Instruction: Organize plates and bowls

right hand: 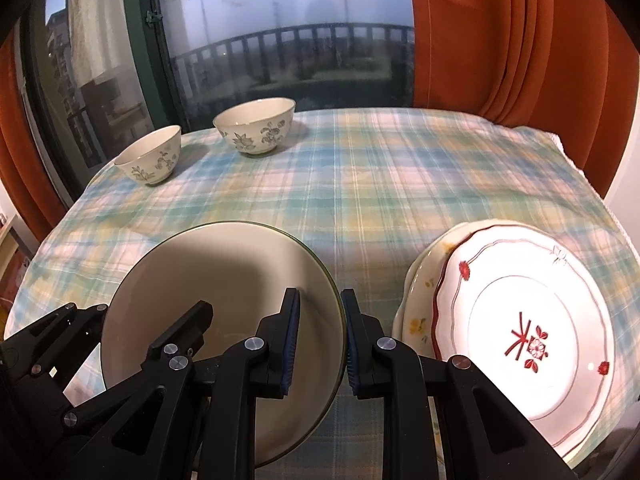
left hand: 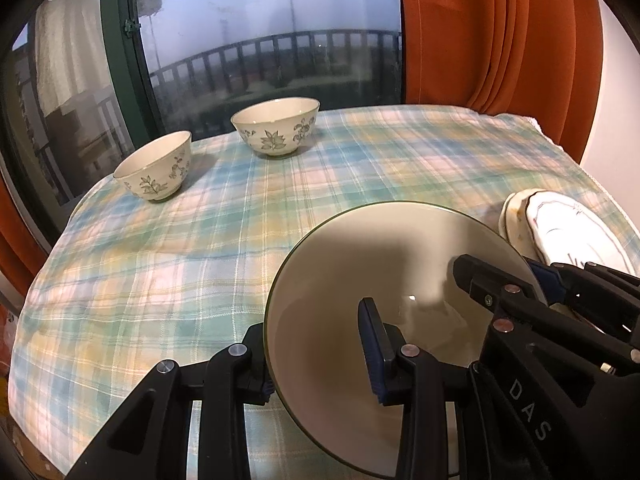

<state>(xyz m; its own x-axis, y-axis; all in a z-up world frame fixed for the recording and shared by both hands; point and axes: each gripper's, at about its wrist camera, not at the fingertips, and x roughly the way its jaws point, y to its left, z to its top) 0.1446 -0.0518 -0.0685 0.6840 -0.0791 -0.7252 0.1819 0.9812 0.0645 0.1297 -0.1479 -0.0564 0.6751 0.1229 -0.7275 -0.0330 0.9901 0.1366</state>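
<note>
The right gripper (right hand: 320,344) is seen with its two blue-padded fingers set astride the rim of the beige plate (right hand: 224,300), one finger inside the rim and one outside at the plate's 3 o'clock edge; the pads are close to the rim, but whether they are fully pressed onto it cannot be told. The left gripper (left hand: 320,348) is likewise placed across the opposite rim, at the plate's 9 o'clock edge, one finger over the plate face and one outside and beneath the rim; a grip appears to be made there. In the left wrist view the beige plate (left hand: 380,280) is shown tilted, its rim raised above the plaid tablecloth (left hand: 180,260). The plate is thus held between both grippers. The stack of patterned plates (right hand: 520,320) lies just beside the right gripper at 3 o'clock, so the coming move is judged to be a short lateral carry toward that stack, with the right hand nearer. Two floral bowls, the smaller bowl (right hand: 150,160) and the larger bowl (right hand: 254,126), stand well apart at 11 o'clock near the window (right hand: 280,20).
</note>
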